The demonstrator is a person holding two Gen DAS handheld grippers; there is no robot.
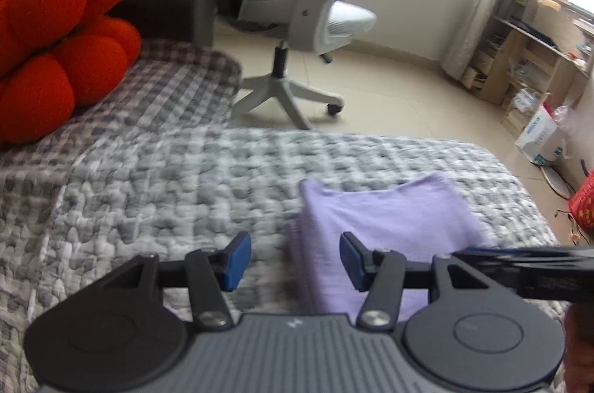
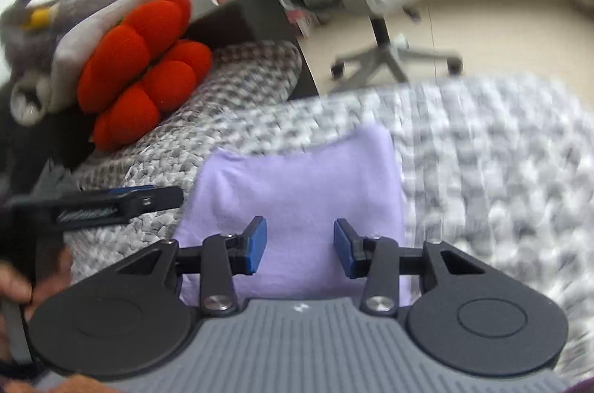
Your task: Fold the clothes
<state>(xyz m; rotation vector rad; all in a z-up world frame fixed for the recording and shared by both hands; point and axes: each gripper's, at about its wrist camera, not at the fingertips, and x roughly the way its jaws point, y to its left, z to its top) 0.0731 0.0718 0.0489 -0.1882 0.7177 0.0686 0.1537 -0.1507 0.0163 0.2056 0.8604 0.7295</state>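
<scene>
A: Where does the folded lilac cloth lie?
B: On the grey checked quilt; the red lobed plush cushion sits behind it, leftward.

A bedroom in a home: a bed under a grey checked quilt fills the lower frame, a red cushion upper left, a swivel chair on pale tiles, and what looks like cluttered wooden shelving at right.
</scene>
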